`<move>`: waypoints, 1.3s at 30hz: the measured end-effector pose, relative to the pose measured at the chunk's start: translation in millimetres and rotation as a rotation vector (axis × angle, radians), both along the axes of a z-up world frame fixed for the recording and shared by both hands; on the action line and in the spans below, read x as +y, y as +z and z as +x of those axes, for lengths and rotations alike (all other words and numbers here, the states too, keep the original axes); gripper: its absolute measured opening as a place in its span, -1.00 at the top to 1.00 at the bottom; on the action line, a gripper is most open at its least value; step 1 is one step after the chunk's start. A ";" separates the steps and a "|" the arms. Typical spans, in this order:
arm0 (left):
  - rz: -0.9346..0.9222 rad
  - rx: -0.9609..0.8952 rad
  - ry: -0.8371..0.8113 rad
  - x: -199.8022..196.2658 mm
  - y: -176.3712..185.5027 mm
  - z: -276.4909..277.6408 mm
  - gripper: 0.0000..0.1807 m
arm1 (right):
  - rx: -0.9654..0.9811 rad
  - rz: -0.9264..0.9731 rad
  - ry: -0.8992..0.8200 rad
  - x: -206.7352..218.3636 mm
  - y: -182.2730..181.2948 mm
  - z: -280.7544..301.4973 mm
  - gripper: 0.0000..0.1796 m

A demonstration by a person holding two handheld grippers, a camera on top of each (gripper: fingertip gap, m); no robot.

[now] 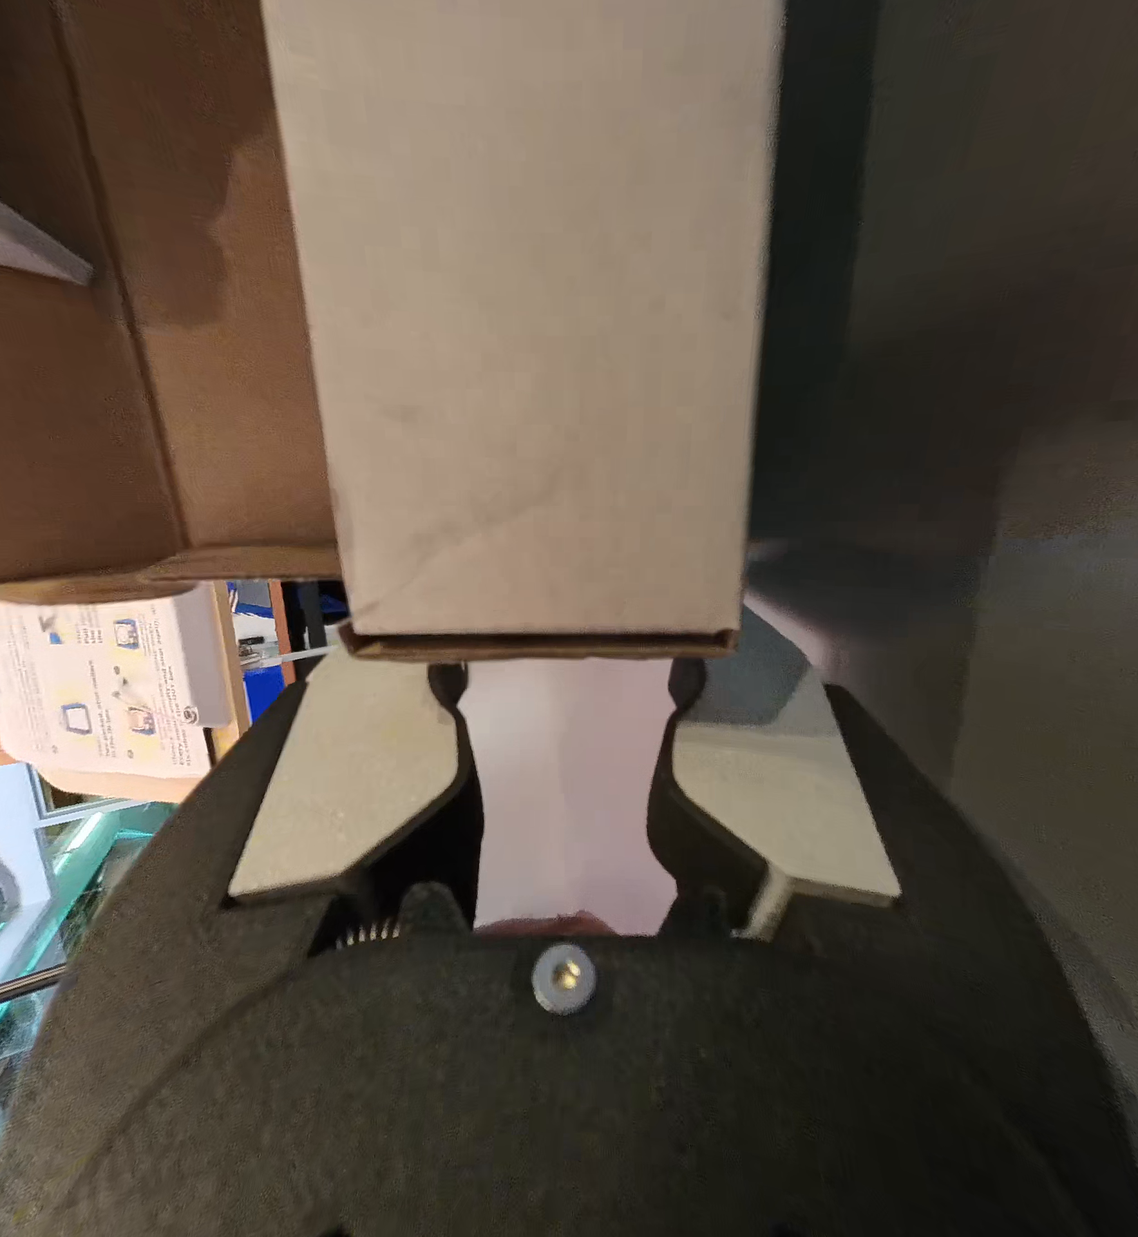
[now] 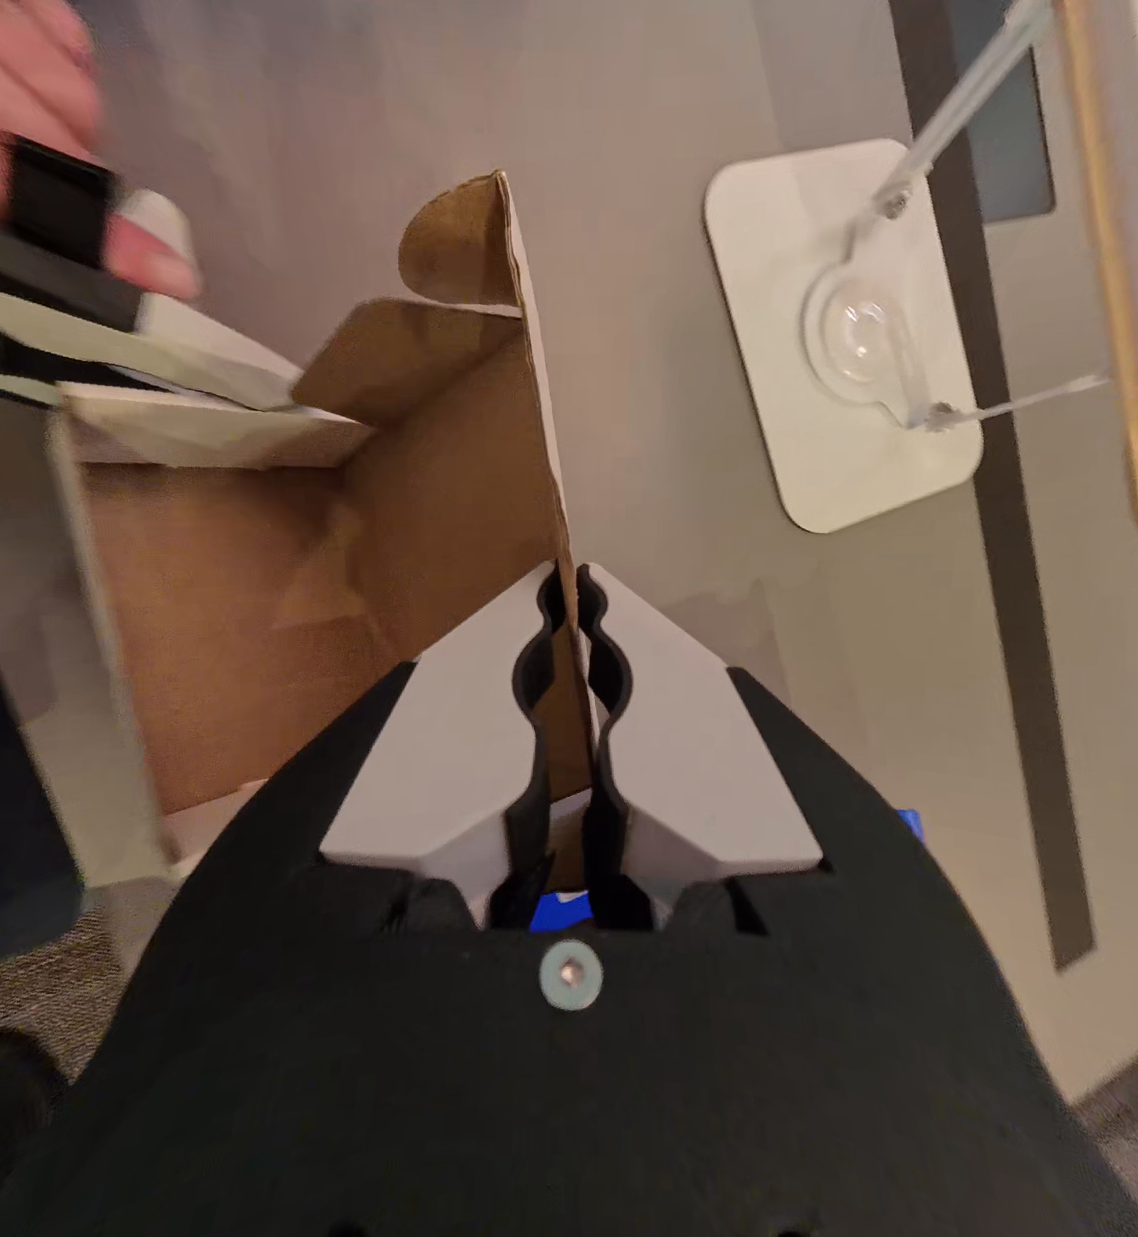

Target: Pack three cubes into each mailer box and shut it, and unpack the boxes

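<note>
A white mailer box [image 1: 539, 335] with a brown inside [image 2: 271, 602] is held up open between both grippers. My right gripper [image 2: 569, 575] is shut on its upright cardboard flap [image 2: 526, 401], which runs edge-on between the fingers. My left gripper [image 1: 567, 676] has its jaws apart, with the tips against the near edge of a white box panel. It also shows in the right wrist view [image 2: 265, 395], lying along the box's far white wall, with a hand [image 2: 31, 100] on it. The part of the box's inside that I can see holds no cubes. A blue object [image 2: 559, 910] shows low between my right fingers.
A white stand base [image 2: 847, 335] with a clear mount sits on the grey table [image 2: 720, 736] to the right. A dark strip [image 2: 1007, 602] runs beside it. A brown cardboard box [image 1: 84, 335] and a printed leaflet [image 1: 97, 689] are at the left. Carpet [image 2: 37, 970] lies below.
</note>
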State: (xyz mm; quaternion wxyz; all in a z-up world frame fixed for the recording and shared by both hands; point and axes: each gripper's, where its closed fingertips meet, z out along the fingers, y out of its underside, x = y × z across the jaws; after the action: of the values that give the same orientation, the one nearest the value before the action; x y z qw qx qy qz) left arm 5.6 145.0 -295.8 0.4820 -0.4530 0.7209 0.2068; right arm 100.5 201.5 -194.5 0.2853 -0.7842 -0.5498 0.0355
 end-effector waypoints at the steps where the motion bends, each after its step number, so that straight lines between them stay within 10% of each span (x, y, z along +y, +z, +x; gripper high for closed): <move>1: 0.003 0.009 -0.001 -0.8 0.0 -0.8 0.35 | -0.030 0.014 -0.020 8.4 -5.0 1.8 1.00; 6: 0.030 0.040 -0.036 -11.6 2.6 -0.1 0.63 | -0.163 0.048 -0.068 36.9 -38.9 7.9 0.98; 24: -0.122 0.072 0.002 -25.2 -4.4 -0.7 0.60 | -0.345 -0.168 -0.067 33.3 -133.4 17.3 0.83; 26: -0.181 0.140 -0.004 -30.5 -18.6 -5.4 0.85 | -0.352 -0.173 -0.057 32.4 -133.1 12.6 0.84; 39: -0.393 -0.060 0.119 -19.9 10.4 -24.2 0.51 | -0.332 0.019 -0.041 31.0 -107.4 3.0 0.99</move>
State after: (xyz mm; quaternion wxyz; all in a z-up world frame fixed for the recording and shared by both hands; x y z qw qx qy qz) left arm -18.6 125.1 -285.5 0.3927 -0.5860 0.7046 0.0766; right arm 103.5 232.5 -301.8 0.1985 -0.7876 -0.5736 -0.1057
